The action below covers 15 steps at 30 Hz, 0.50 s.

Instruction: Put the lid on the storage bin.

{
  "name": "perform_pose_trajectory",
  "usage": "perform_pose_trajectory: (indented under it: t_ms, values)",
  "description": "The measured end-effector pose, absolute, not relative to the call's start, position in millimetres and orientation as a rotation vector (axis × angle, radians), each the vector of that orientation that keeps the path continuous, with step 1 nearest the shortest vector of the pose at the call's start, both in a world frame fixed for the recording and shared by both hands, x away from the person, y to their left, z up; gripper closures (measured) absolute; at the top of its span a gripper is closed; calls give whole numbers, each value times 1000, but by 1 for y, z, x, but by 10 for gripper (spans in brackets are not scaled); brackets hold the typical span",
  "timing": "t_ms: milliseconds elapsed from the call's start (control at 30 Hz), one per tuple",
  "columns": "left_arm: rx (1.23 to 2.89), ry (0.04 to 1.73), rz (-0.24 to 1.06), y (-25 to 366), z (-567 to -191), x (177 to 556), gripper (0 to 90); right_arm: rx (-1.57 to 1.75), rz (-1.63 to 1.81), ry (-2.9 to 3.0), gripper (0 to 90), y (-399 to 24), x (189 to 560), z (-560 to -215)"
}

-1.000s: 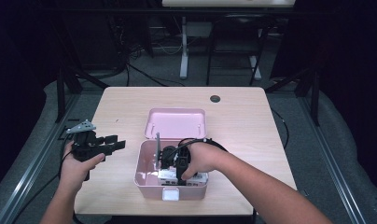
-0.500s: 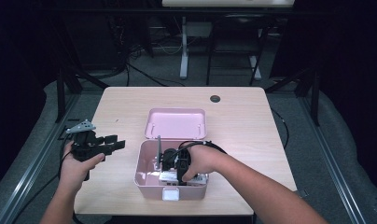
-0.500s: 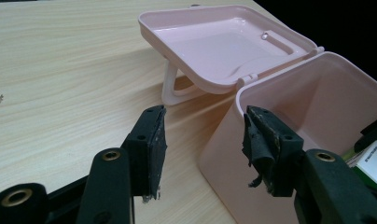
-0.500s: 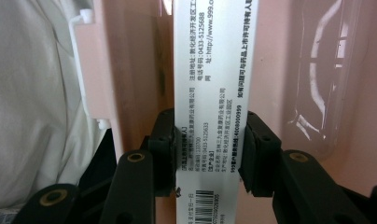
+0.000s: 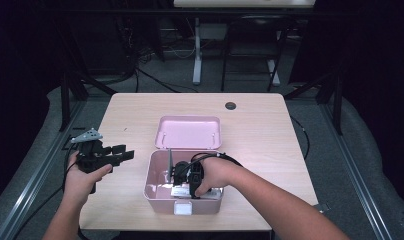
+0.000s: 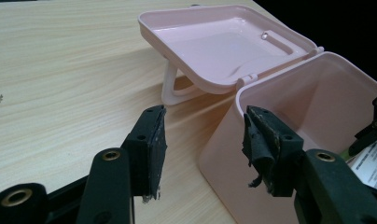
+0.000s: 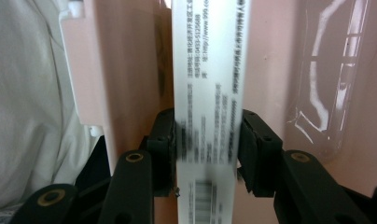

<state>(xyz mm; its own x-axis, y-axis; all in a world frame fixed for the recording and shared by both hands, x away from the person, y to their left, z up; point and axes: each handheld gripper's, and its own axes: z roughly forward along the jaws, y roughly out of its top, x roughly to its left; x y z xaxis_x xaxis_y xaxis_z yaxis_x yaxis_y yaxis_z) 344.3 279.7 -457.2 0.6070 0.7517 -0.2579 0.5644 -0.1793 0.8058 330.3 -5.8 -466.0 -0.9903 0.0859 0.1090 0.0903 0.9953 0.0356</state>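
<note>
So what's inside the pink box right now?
Inside the pink box, the right gripper clamps a white printed carton. The hand covers the rest of the floor.

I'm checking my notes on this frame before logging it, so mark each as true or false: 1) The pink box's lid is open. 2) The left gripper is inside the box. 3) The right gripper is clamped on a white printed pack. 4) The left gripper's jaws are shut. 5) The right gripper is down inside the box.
1) The pink box has its lid open. True.
2) The left gripper is inside the box. False: it is held over the table, left of the box.
3) The right gripper is clamped on a white printed pack. True.
4) The left gripper's jaws are shut. False: they stand apart with nothing between them.
5) The right gripper is down inside the box. True.
</note>
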Motion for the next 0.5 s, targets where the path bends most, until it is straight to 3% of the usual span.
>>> perform_pose_trajectory:
  t_ms: [500]
  values:
    - [1853, 1056, 244, 280, -457, 344, 487, -88, -103, -3043, 615, -7, 327, -461]
